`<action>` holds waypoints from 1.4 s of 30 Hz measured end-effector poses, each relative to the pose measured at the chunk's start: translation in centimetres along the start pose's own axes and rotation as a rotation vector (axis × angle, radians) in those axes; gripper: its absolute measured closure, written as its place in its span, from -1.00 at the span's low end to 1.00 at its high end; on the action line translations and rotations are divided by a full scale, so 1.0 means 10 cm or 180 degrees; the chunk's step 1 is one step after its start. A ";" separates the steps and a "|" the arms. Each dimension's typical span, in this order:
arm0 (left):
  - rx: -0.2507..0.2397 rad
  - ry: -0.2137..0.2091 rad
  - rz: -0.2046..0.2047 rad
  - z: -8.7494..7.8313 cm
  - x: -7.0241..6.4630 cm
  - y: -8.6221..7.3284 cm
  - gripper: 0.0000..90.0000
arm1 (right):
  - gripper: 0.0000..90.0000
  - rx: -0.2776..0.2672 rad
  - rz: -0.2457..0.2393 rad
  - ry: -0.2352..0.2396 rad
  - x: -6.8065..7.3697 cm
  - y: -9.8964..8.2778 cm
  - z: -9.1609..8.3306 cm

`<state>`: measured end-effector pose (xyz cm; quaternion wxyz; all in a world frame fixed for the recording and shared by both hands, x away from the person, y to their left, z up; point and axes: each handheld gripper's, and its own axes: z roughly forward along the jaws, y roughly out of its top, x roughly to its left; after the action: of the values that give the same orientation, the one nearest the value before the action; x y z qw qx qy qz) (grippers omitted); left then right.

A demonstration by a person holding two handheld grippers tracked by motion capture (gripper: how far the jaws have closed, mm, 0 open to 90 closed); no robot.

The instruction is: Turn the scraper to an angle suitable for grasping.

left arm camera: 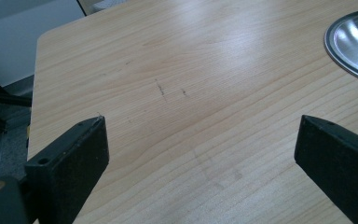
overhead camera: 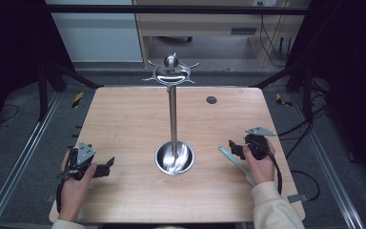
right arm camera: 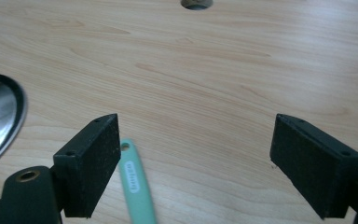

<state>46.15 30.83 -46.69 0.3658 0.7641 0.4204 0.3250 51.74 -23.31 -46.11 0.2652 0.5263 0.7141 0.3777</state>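
Observation:
A steel stand (overhead camera: pixel 173 114) rises from a round dish base (overhead camera: pixel 174 158) in the middle of the wooden table (overhead camera: pixel 124 119), with hooks around its knobbed top (overhead camera: pixel 171 69). A thin mint-green handle (overhead camera: pixel 233 160) lies flat on the table at the right. In the right gripper view this green handle (right arm camera: pixel 134 184) lies just inside the left jaw, untouched. My right gripper (right arm camera: pixel 196 163) stands open over it. My left gripper (left arm camera: pixel 200 163) stands open over bare wood at the table's left front, the dish base (left arm camera: pixel 354 44) off to its right.
A small dark round hole (overhead camera: pixel 211 99) sits in the tabletop at the back right, also seen as a hole (right arm camera: pixel 196 3) in the right gripper view. Dark frame rails (overhead camera: pixel 24 152) and cables run along both sides of the table.

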 end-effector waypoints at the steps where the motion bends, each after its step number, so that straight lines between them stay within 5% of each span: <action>1: 0.0009 -0.0004 0.0013 -0.01 0.00 0.00 -0.94 | -0.63 -0.0003 -0.0032 0.0025 0.03 0.01 0.00; 8: 0.0007 -0.0012 0.0023 -0.01 0.00 0.00 -0.94 | -0.63 0.0035 -0.0213 0.0141 0.15 0.05 0.00; 9: 0.0011 -0.0010 0.0033 0.00 0.00 0.00 -0.94 | -0.63 0.0119 -0.0394 0.0139 0.22 0.07 0.02; 11: 0.0010 -0.0009 0.0025 0.00 0.00 0.00 -0.94 | -0.61 0.0169 -0.0483 0.0145 0.26 0.08 0.02; 12: 0.0001 -0.0004 0.0015 0.00 0.00 0.00 -0.94 | -0.56 0.0176 -0.0588 0.0306 0.34 0.08 0.04; 15: 0.0010 -0.0010 0.0029 0.00 0.00 0.00 -0.94 | -0.35 0.0231 -0.0823 0.0357 0.44 0.07 0.06; 22: 0.0004 -0.0011 0.0025 0.00 -0.01 0.00 -0.94 | 0.25 0.0478 -0.1080 0.0761 0.58 0.03 0.10; 25: 0.0006 -0.0012 0.0025 0.00 -0.01 0.00 -0.94 | 0.43 0.0541 -0.1111 0.0823 0.59 0.02 0.11; 26: 0.0005 -0.0011 0.0027 0.00 -0.01 0.01 -0.94 | 0.63 0.0608 -0.1131 0.0825 0.59 0.02 0.12; 31: 0.0007 -0.0011 0.0030 0.00 -0.01 0.01 -0.94 | 0.96 0.0745 -0.0997 0.0693 0.50 0.01 0.15; 42: 0.0005 -0.0012 0.0038 0.00 -0.01 0.01 -0.94 | 1.00 0.0886 -0.0950 0.0520 0.44 -0.01 0.24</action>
<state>46.15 30.68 -46.67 0.3640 0.7675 0.4154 0.3255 52.17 -18.52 -47.50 0.1843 0.4139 0.8485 0.2734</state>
